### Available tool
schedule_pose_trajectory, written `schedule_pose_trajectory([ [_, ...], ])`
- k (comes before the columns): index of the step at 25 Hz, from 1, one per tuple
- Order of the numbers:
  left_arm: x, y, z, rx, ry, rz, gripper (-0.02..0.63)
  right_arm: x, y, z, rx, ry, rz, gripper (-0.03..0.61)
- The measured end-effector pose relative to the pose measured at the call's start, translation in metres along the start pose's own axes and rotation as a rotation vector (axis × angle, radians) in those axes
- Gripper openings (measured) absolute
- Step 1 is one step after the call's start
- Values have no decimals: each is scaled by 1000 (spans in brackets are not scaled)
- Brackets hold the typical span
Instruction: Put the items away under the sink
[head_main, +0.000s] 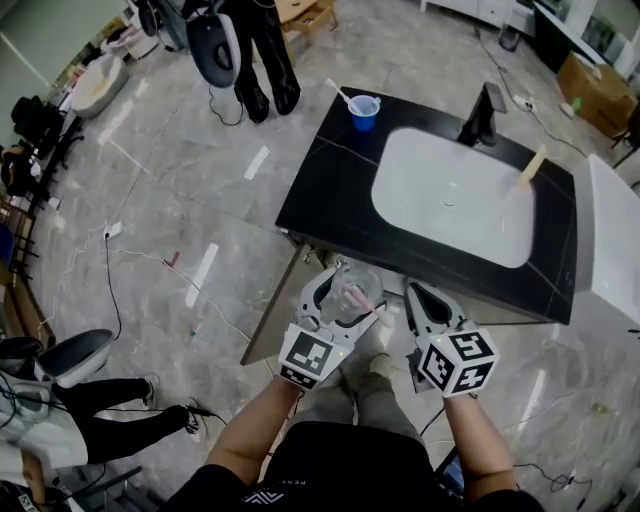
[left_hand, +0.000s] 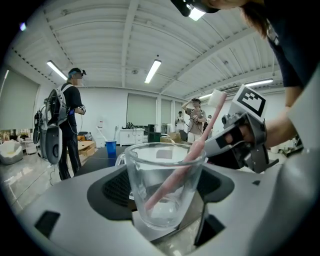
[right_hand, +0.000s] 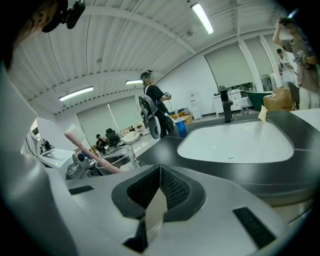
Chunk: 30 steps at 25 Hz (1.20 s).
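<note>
Left gripper (head_main: 350, 298) in the head view is clamped on a clear glass (head_main: 358, 287) with a pink stick (head_main: 362, 303) standing in it. It is held just off the front edge of the black desk (head_main: 330, 180), near the desk's left corner. The right gripper (head_main: 418, 298) is just beside it, jaws together and carrying nothing. A brown door panel (head_main: 272, 312) angles out below the desk edge, so the space under the sink seems to lie ahead of and below the glass. Up on the desk, well apart from both grippers, are a blue cup (head_main: 364, 111), the faucet (head_main: 484, 112) and a pale wooden piece (head_main: 531, 167) resting on the rim of the white basin (head_main: 455, 195).

From the left gripper view, the left gripper (left_hand: 167, 192) has the glass (left_hand: 155, 210) upright between its jaws. The pink stick (left_hand: 186, 159) leans up and over the rim toward the right gripper (left_hand: 244, 145).

Over in the right gripper view, the right gripper (right_hand: 159, 196) has its pads meeting on nothing. The glass (right_hand: 114, 164) and pink stick (right_hand: 89, 149) sit to its left, and the basin (right_hand: 235, 142) spreads ahead. My read is that the left gripper carries the load down and forward, while the free right one is well placed to handle the door.
</note>
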<state>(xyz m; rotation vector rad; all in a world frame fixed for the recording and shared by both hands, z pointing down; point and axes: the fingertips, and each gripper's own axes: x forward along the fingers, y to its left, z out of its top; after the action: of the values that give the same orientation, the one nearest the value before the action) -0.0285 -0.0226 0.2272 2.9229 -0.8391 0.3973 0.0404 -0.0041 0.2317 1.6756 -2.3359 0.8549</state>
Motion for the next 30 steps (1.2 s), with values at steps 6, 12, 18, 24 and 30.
schedule_pose_trajectory([
  [6, -18, -3, -22, -16, 11, -30, 382, 0, 18, -25, 17, 20, -18, 37],
  [12, -28, -10, -46, -24, 17, -54, 382, 5, 32, -52, 16, 44, -21, 37],
  [18, -39, -10, -77, -38, 23, -44, 382, 12, 42, -83, 19, 71, -25, 37],
  [24, -43, -2, -108, -73, 19, -18, 382, 23, 44, -117, 12, 103, -32, 37],
  [30, -39, 3, -140, -69, 19, -7, 382, 46, 36, -144, 50, 108, -27, 37],
])
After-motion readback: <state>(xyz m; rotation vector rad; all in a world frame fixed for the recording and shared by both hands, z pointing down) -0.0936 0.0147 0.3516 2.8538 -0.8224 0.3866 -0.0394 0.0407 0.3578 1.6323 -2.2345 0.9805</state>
